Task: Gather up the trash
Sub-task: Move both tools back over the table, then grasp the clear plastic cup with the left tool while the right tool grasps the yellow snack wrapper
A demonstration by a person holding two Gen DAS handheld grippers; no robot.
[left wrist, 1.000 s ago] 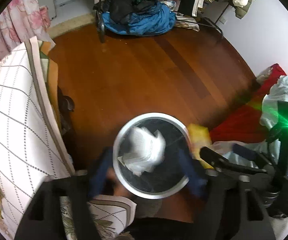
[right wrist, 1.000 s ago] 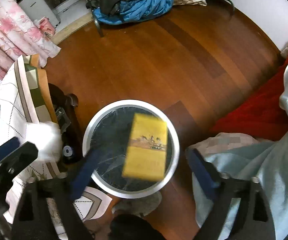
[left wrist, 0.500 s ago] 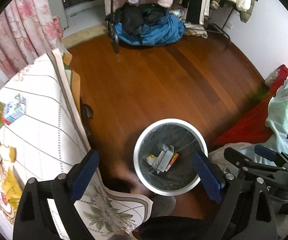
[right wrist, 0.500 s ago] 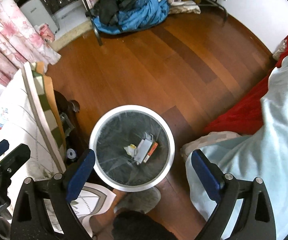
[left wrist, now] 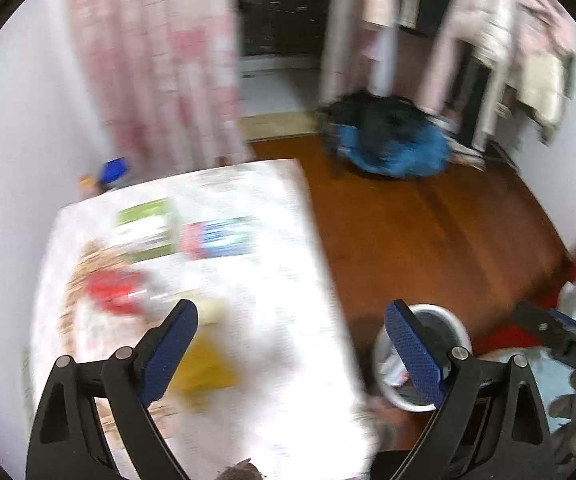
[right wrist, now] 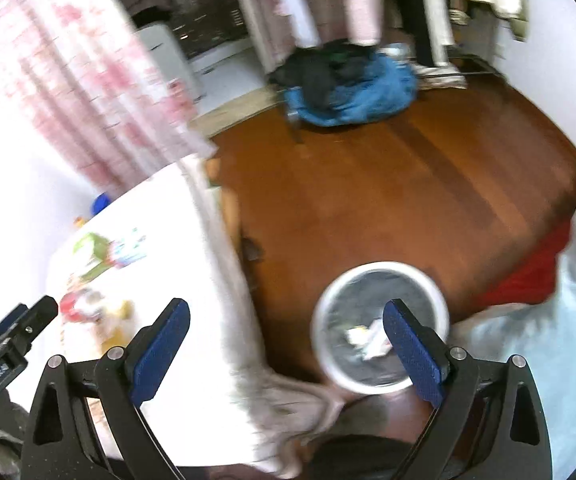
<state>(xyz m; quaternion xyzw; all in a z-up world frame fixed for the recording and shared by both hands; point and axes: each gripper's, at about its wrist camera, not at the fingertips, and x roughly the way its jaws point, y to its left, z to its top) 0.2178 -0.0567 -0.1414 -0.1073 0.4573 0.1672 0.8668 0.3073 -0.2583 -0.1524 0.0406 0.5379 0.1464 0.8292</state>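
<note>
The round white-rimmed trash bin [right wrist: 384, 267] stands on the wooden floor beside the table, with white and yellow scraps [right wrist: 368, 336] at its bottom. My right gripper [right wrist: 285, 312] is open and empty, hovering between the table edge and the bin. My left gripper [left wrist: 290, 320] is open and empty above the table; the bin [left wrist: 448, 314] shows partly behind its right finger. On the white tablecloth [left wrist: 271, 280] lie blurred items: a green box [left wrist: 143, 224], a blue and red carton [left wrist: 217, 238], something red [left wrist: 113, 292] and a yellow wrapper [left wrist: 203, 364].
Both views are motion-blurred. A pink floral curtain [left wrist: 159, 80] hangs behind the table. A blue and black clothes pile [right wrist: 348, 84] sits under a garment rack at the far end. Red cloth [right wrist: 528, 276] and a light blue sleeve [right wrist: 548, 360] lie to the right of the bin.
A second ago white paper and a yellow box were dropping into the bin; they now lie inside. Both grippers have since swung up and left, from over the bin toward the table.
</note>
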